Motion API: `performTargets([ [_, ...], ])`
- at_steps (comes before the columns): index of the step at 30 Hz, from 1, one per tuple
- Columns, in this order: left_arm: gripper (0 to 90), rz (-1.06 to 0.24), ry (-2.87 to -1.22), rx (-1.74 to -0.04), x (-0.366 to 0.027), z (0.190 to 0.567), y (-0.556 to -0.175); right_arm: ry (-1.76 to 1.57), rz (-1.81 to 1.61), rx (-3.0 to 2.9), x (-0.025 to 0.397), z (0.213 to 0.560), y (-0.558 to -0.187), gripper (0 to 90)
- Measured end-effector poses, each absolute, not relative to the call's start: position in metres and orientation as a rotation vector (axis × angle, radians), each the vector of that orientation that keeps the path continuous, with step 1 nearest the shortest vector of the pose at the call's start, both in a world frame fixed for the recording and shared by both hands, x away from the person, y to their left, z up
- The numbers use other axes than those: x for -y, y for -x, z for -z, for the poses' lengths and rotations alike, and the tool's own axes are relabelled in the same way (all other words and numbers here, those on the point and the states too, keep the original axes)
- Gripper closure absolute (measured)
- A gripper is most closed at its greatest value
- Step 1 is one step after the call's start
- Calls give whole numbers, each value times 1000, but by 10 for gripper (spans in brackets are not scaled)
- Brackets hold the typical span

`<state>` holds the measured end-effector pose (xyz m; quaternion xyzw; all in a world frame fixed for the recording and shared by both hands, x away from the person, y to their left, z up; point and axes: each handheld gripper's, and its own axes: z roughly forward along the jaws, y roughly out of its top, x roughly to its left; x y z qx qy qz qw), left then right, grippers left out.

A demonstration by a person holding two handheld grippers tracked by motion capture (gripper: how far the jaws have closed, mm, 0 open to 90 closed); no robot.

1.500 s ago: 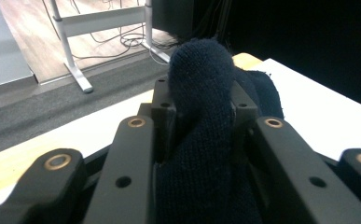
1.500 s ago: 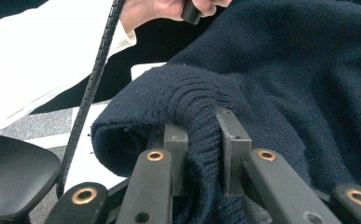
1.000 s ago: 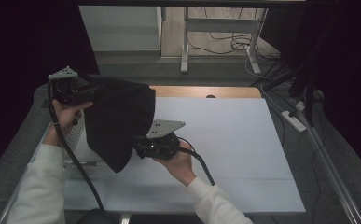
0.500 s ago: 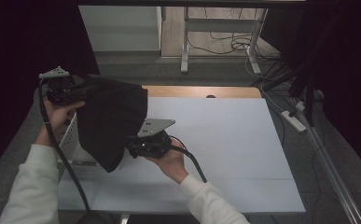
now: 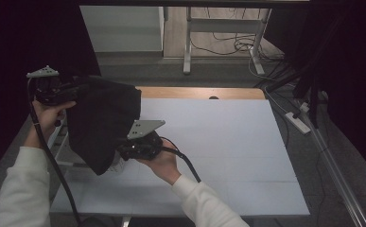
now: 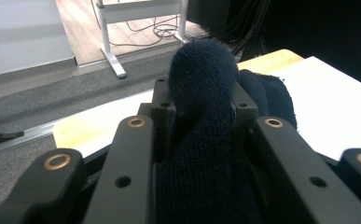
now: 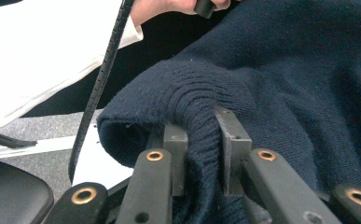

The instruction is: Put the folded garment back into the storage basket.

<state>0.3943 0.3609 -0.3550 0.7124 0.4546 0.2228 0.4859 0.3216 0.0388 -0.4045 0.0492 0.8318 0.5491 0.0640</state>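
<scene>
**Sweater held up off counter, both tongs clamped**

High view: dark knit sweater (image 5: pixel 102 125) hangs between left tongs (image 5: pixel 79 89) and right tongs (image 5: pixel 124 152), over the counter (image 5: pixel 228 142) left edge; jaw tips hidden by fabric.
Left gripper view: jaws pinch a knit fold (image 6: pixel 201 107).
Right gripper view: jaws grip the ribbed hem (image 7: pixel 201 107); garment cut off.

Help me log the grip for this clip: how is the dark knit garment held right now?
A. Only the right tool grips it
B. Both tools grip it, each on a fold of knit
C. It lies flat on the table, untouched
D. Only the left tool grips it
B: the left tool is shut on a fold of the dark knit garment, and the right tool pinches its ribbed edge.
</scene>
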Motion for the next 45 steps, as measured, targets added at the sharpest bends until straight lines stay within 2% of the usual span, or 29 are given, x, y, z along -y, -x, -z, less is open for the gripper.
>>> performTargets([
  [28,696,-583,-1743,-1149,-396,345,-401,-94,-1643,-2563,-87,405,-331,766],
  [45,694,-502,-1826,-1239,-391,394,-433,-140,-1592,-2665,-102,432,-342,766],
])
